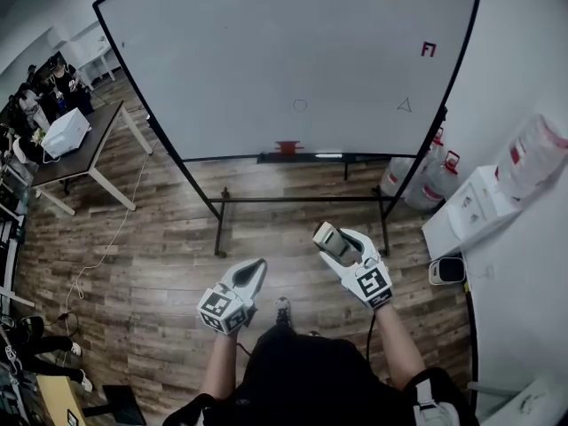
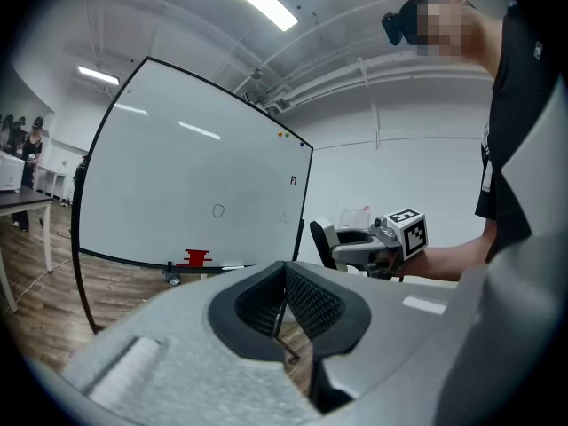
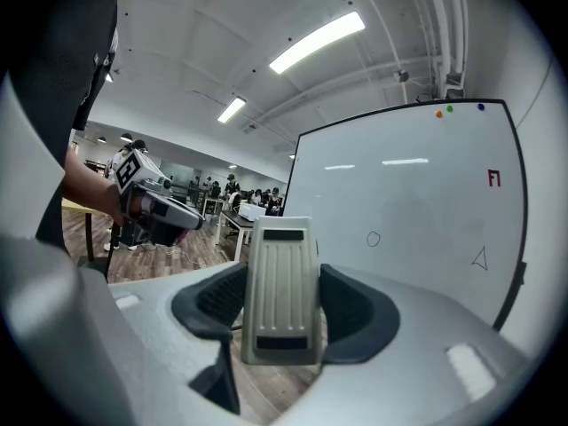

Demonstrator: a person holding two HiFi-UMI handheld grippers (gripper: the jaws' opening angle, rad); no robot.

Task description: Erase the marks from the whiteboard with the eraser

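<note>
As the right gripper jaws pinch the eraser between them by its long sides, it appears light and rigid, so this mid-body hold suits. Left gripper jaws pressed together, empty.

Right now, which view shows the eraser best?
Right gripper view: the eraser fills the centre, ribbed face toward the camera, clamped between the jaws of the right gripper. Head view shows it small, from above. Left gripper view shows it only small and side-on, off to the right.

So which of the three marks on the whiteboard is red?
The blocky mark near the upper right of the whiteboard; the circle and triangle below are dark outlines.
</note>
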